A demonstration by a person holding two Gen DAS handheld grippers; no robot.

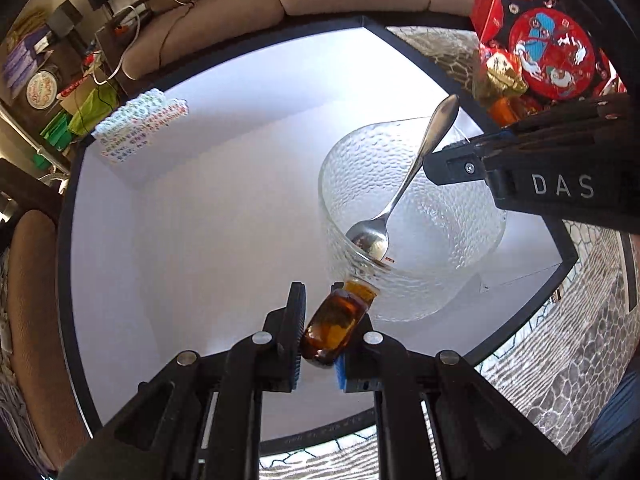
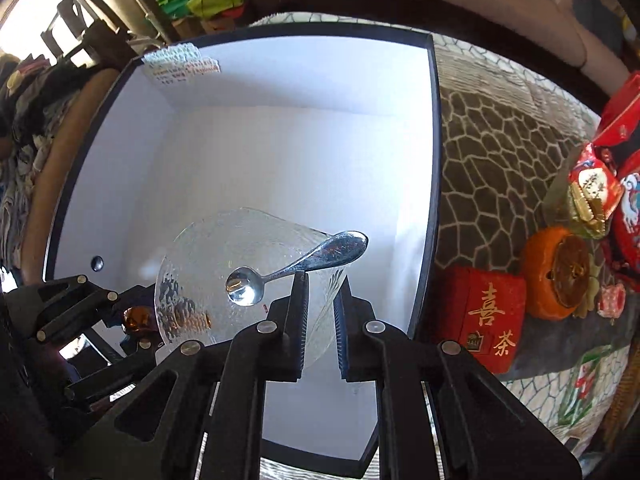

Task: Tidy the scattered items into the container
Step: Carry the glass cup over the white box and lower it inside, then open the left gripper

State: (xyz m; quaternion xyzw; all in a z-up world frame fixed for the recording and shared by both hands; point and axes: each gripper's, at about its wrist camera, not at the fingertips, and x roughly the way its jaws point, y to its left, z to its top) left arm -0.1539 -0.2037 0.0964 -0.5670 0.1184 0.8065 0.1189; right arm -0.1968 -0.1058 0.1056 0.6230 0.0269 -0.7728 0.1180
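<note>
Left wrist view: left gripper [image 1: 320,334] is clamped nearly shut on a small amber bottle [image 1: 334,330], pinched across its body w/ the cap end tipped fwd so it touches the outer wall of the glass bowl [image 1: 412,216]. Likely held that way so the bottle goes into the box neck first. Right gripper [image 1: 440,168] reaches in from the right, pinching the bowl's rim. A spoon [image 1: 404,188] lies inside the bowl, scoop at the bottom, handle leaning over the rim, so it rides along w/ the bowl. All of this is over the white floor of the black-edged box [image 1: 224,184], which is the container. A stack of tiles [image 1: 140,126] sits in its far corner.

Right wrist view: right gripper [image 2: 322,300] is nearly shut on the bowl's thin wall [image 2: 248,264], one pad inside, one outside, so the bowl hangs tilted. Spoon [image 2: 296,268] inside. Bottle [image 2: 138,318] shows at left in the left gripper [image 2: 128,316]. Red tea box [image 2: 484,316] and orange tin [image 2: 556,274] sit outside on the patterned cloth, not yet tidied.
</note>
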